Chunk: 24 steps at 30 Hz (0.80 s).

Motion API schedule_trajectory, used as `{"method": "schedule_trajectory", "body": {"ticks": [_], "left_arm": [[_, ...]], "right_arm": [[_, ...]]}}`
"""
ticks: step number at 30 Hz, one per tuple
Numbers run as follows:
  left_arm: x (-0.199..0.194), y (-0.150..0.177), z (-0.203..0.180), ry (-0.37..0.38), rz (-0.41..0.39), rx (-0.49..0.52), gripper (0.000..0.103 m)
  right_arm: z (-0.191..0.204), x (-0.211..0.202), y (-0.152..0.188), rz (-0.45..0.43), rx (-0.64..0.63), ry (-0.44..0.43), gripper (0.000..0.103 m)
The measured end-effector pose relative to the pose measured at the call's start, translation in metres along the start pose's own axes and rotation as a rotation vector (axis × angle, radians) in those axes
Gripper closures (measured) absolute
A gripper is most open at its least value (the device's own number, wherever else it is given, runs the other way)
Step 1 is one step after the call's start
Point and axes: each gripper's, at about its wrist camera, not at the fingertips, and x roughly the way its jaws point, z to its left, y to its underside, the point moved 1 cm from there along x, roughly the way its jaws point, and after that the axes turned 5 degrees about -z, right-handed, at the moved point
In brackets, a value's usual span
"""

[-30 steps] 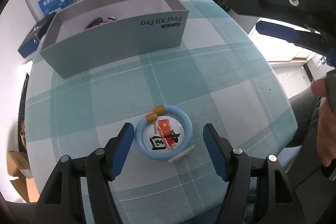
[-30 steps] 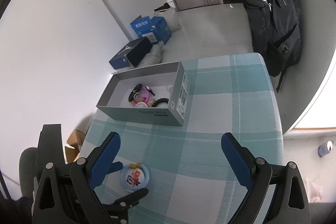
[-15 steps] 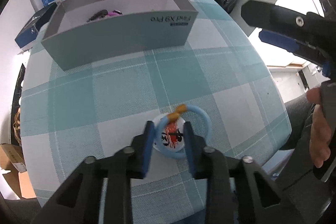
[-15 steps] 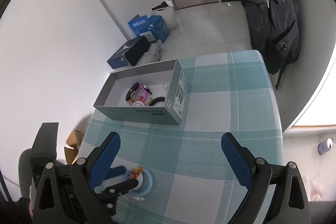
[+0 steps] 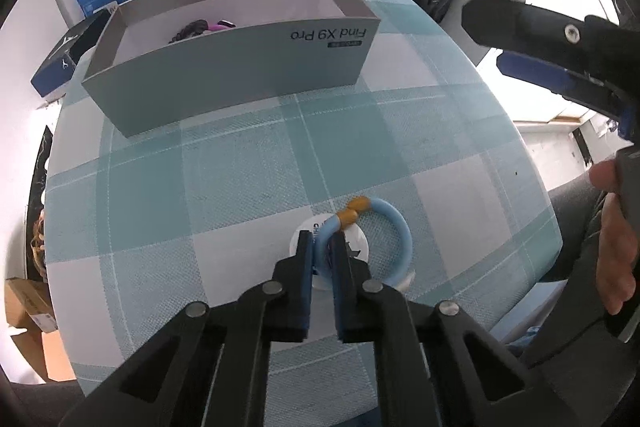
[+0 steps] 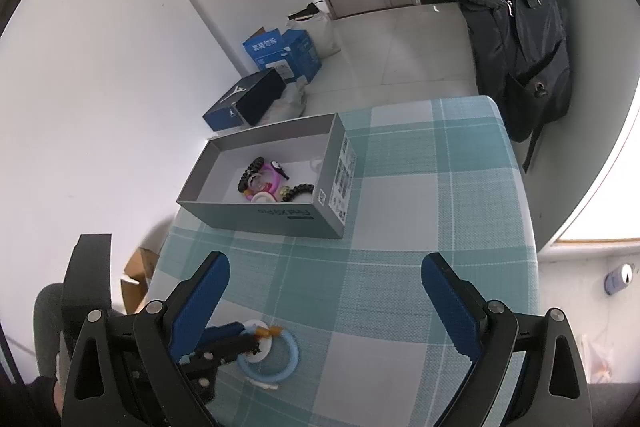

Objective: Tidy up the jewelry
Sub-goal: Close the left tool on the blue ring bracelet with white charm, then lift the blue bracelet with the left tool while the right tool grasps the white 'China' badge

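A light blue ring [image 5: 400, 227] with an orange clasp lies on the checked tablecloth [image 5: 240, 187], partly over a white round badge [image 5: 358, 241]. My left gripper [image 5: 322, 251] points steeply down and is shut on the ring's left side, with blue pads on both sides of the band. The right wrist view shows the same grip, the left gripper [image 6: 250, 341] holding the ring [image 6: 290, 349] near the table's front left. My right gripper [image 6: 324, 291] hovers open above the cloth, holding nothing. The grey open box [image 6: 260, 217] holds several bracelets and hair ties [image 6: 266, 181].
The grey box [image 5: 240, 67] stands at the table's far side. A dark jacket and backpack [image 6: 508, 19] hang beyond the far right corner. Blue cartons [image 6: 280, 55] sit on the floor. A person's hand [image 5: 614, 247] holds the right gripper's handle.
My left jaws went from wide open around the ring and badge to shut on the ring's left side. The ring slid right off the badge. The right gripper stayed put.
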Motion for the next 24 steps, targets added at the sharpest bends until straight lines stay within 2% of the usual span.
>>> {"method": "schedule_trajectory", "body": {"ticks": [7, 13, 19, 24], "left_arm": [[-0.003, -0.007, -0.002, 0.009, -0.026, 0.017, 0.099], [-0.018, -0.013, 0.009, 0.002, -0.085, -0.031, 0.099], [-0.052, -0.022, 0.047, -0.02, -0.202, -0.15, 0.099], [-0.076, -0.03, 0.08, -0.028, -0.327, -0.259, 0.099]], "right_arm": [[-0.004, 0.0, 0.0, 0.002, 0.015, 0.003, 0.006], [-0.007, 0.003, 0.005, 0.025, 0.02, 0.014, 0.006], [-0.004, 0.015, 0.014, 0.088, -0.011, 0.03, 0.006], [0.029, 0.03, 0.035, 0.152, -0.179, 0.044, 0.007]]}}
